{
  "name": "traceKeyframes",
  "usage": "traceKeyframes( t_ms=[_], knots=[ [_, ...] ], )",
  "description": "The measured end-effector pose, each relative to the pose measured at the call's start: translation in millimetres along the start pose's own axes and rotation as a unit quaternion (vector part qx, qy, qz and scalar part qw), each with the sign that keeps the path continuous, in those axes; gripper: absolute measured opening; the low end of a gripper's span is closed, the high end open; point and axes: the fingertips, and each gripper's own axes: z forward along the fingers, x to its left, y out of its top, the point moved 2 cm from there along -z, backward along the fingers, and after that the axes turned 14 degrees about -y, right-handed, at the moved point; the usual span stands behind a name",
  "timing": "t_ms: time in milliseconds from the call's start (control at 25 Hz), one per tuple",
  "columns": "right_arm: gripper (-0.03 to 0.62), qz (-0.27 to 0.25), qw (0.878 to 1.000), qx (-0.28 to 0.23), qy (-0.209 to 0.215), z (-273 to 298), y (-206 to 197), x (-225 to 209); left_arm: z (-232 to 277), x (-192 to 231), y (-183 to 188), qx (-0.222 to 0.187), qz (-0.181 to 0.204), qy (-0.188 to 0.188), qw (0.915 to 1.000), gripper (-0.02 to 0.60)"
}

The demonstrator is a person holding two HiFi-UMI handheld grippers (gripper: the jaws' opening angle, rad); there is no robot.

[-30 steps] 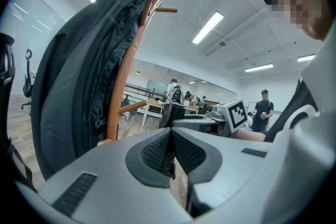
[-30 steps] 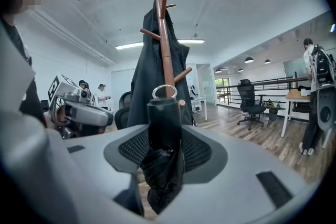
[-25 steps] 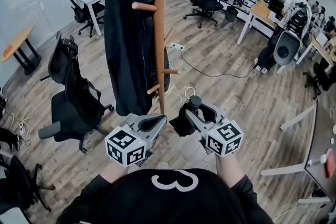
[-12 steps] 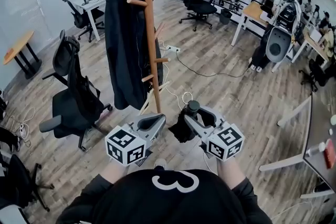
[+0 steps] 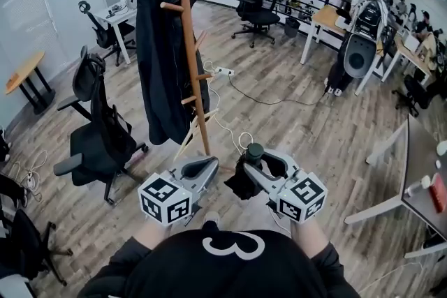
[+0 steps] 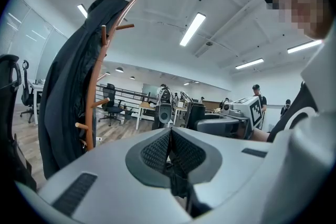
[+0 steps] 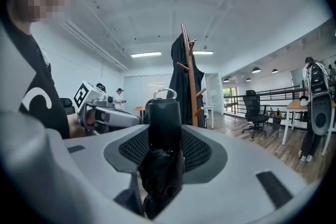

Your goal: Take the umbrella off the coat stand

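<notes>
My right gripper (image 5: 260,161) is shut on a folded black umbrella (image 5: 244,176), low in the head view, with the round handle end (image 5: 254,149) sticking up between the jaws. In the right gripper view the umbrella (image 7: 164,139) fills the gap between the pads, a small loop at its tip. The wooden coat stand (image 5: 190,59) rises ahead to the left, apart from both grippers, with a dark coat (image 5: 157,45) hanging on it. Beside the right one, my left gripper (image 5: 211,164) is shut and holds nothing; its pads (image 6: 157,150) meet.
A black office chair (image 5: 98,129) stands left of the stand. White cables and a power strip (image 5: 222,70) lie on the wood floor by its foot. Desks (image 5: 328,19), more chairs, a railing and people are at the back right. A table edge (image 5: 412,171) is at right.
The coat stand and coat have slid up and left in the head view and look farther off. Both grippers keep their places low in the picture, the umbrella still in the right one.
</notes>
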Motion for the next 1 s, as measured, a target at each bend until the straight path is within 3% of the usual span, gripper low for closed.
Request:
traceKeyframes(
  t_ms=[400,1000],
  knots=[
    [0.195,0.023,1.000,0.005,-0.013,-43.1,-17.3,1.1,6.6,-34.6,-15.1,0.007,0.000,-0.007,0.9999,0.017],
    [0.195,0.034,0.999,-0.001,-0.019,-44.6,-19.6,8.5,-3.2,-43.5,-12.6,0.008,0.010,-0.003,0.9999,0.017]
  ],
)
